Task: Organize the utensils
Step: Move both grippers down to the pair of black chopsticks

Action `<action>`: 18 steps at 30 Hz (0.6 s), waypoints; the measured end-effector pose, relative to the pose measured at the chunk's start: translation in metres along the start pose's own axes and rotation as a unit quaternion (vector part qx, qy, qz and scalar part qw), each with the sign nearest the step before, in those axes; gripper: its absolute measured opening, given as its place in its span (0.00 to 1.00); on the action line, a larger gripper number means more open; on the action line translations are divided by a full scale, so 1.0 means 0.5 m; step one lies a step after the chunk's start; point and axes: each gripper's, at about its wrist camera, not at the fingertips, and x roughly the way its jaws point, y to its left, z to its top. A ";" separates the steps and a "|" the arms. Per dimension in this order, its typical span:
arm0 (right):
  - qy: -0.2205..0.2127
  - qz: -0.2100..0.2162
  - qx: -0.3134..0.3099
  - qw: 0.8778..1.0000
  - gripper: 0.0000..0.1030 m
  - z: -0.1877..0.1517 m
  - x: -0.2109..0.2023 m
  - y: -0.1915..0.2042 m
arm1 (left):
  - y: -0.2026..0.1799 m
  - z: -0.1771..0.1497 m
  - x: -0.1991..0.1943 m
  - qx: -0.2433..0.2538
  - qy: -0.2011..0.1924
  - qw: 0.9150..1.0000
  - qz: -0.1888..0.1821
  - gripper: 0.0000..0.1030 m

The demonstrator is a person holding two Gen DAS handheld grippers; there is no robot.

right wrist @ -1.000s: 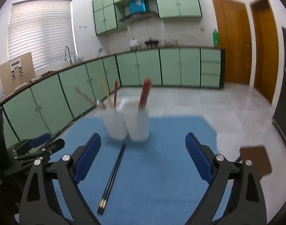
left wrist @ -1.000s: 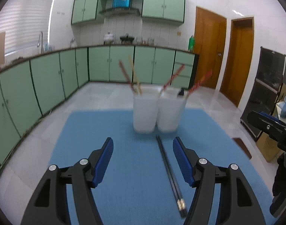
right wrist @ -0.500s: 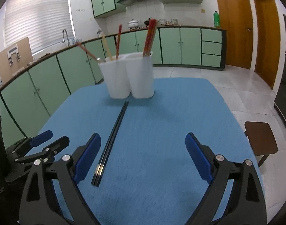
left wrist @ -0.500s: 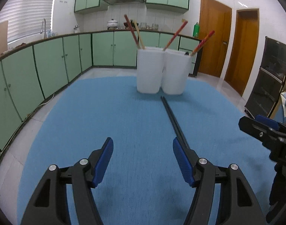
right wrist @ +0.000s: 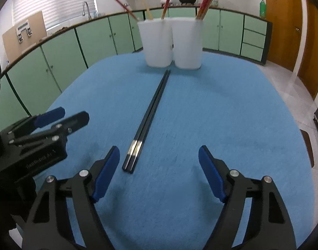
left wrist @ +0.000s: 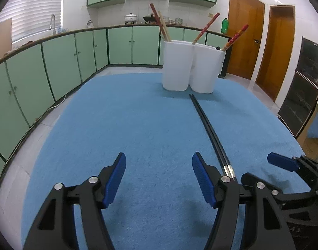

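Observation:
A pair of black chopsticks [left wrist: 209, 127] [right wrist: 150, 112] lies side by side on the blue mat [left wrist: 138, 125], tips toward two white cups [left wrist: 175, 64] [right wrist: 157, 41]. The cups stand together at the mat's far end and hold red and tan chopsticks [left wrist: 205, 28]. My left gripper [left wrist: 159, 177] is open and empty, low over the mat, with the black chopsticks' silver-banded ends just right of its right finger. My right gripper [right wrist: 159, 170] is open and empty, with those ends just inside its left finger [right wrist: 105, 173]. Each gripper shows in the other's view.
The mat [right wrist: 221, 114] covers a round table whose edges drop off to a tiled floor. Green kitchen cabinets [left wrist: 54, 66] curve along the left and back. Wooden doors [left wrist: 244, 35] and a dark cabinet [left wrist: 303, 87] stand at the right.
Both grippers have come down and closer to the mat. The black chopsticks now lie nearer the fingers. Both grippers stayed open; nothing on the table moved.

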 end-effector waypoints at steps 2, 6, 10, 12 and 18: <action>0.011 -0.001 0.006 1.000 0.70 -0.001 0.006 -0.001 | 0.006 -0.005 -0.002 -0.003 0.001 1.000 -0.002 0.63; 0.021 -0.006 0.003 1.000 0.68 -0.005 0.014 -0.001 | 0.016 -0.010 -0.004 -0.009 0.005 1.000 -0.003 0.63; 0.030 -0.018 -0.004 0.999 0.67 -0.006 0.020 0.004 | 0.016 -0.012 -0.003 -0.009 0.008 1.000 -0.003 0.63; 0.030 -0.023 -0.002 0.999 0.66 -0.007 0.019 0.002 | 0.013 -0.012 -0.002 -0.007 0.009 1.000 -0.003 0.63; 0.025 -0.050 0.013 0.998 0.65 -0.004 0.013 -0.024 | 0.014 -0.012 -0.001 -0.009 0.010 1.000 -0.004 0.63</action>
